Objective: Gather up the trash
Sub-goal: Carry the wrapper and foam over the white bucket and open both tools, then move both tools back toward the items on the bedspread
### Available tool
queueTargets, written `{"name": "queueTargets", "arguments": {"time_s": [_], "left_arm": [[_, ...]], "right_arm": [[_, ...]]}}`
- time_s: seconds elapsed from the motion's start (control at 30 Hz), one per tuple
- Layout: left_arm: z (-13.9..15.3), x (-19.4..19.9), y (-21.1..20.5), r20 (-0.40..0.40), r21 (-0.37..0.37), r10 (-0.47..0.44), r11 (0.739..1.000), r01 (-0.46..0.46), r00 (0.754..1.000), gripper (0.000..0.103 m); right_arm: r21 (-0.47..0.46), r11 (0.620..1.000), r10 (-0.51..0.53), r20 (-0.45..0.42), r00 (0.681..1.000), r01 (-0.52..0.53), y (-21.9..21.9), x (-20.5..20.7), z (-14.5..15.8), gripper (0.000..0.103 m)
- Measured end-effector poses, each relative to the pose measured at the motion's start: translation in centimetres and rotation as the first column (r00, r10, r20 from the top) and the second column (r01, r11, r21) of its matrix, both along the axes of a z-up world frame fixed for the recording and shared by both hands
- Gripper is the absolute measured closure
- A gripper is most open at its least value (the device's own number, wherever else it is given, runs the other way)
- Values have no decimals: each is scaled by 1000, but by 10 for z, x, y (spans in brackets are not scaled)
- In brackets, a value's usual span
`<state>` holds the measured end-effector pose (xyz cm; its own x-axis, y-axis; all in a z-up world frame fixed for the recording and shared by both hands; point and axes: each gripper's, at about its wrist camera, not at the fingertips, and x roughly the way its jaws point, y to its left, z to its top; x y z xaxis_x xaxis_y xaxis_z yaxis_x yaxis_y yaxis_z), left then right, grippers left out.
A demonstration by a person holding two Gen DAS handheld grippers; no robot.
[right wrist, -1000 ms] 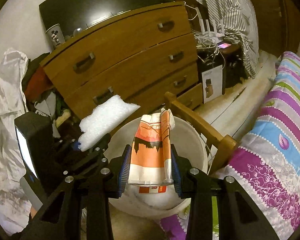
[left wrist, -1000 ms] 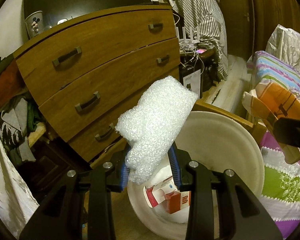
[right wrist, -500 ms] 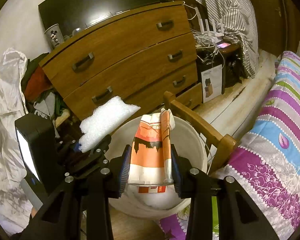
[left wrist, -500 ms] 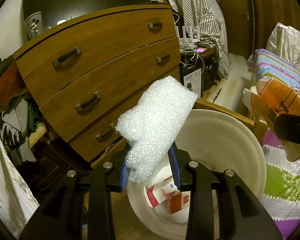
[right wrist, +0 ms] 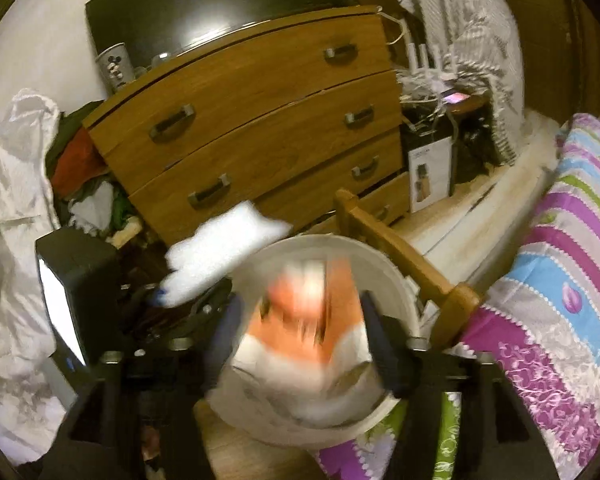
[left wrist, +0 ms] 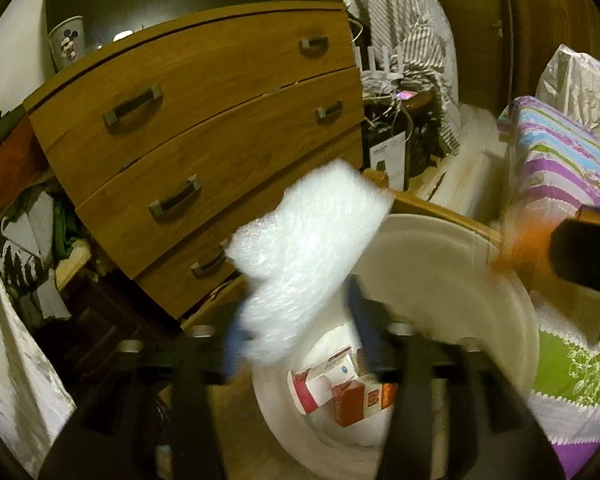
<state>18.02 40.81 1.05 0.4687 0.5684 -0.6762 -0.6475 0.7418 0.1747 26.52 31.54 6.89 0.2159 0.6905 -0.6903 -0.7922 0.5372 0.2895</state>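
Note:
A white bin (left wrist: pixel 452 264) stands on the floor by the bed; small red and white cartons (left wrist: pixel 340 388) lie in its bottom. My left gripper (left wrist: pixel 296 336) has its jaws spread, and the white bubble wrap (left wrist: pixel 304 248) sits blurred between them over the bin's left rim. My right gripper (right wrist: pixel 300 340) has its jaws spread wide, and the orange and white paper bag (right wrist: pixel 308 328) is blurred between them above the bin (right wrist: pixel 384 276). The bubble wrap also shows in the right wrist view (right wrist: pixel 224 252).
A wooden chest of drawers (left wrist: pixel 204 152) stands behind the bin. A wooden bed frame corner (right wrist: pixel 404 260) and a striped quilt (right wrist: pixel 572 264) lie right of it. Clothes (left wrist: pixel 24 216) pile up at the left. A boxed item (right wrist: pixel 430 172) stands by the drawers.
Both grippers have opened their jaws. The bubble wrap and the orange bag are now blurred with motion and slipping down toward the bin.

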Motion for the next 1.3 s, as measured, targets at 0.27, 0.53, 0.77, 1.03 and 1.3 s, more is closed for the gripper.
{"name": "queueTargets", "arguments": {"time_s": [0.27,0.53,0.77,1.03,1.3], "left_arm": [[-8,-1,5,-11,-3,4,1000,-4,1000,42],[-8,0,3,-18,6,17,1000,-17,1000,42],[-9,-3,0,-6,-5,25,1000,-25,1000,41],[10,-19,-26,104,34,64,997,-68,992,29],[34,-29,-93,242,90,-11,996,-11,970,17]], "right_arm": [[2,1000,-15,7,1000,15,-5,4,-1,38],[0,1000,-9,17,1000,9,-5,2,-1,38],[-7,999,-32,45,998,33,-11,-2,-2,38],[102,978,-200,210,957,182,-63,-20,3,38],[220,913,-405,371,836,344,-159,-45,-7,37]]}}
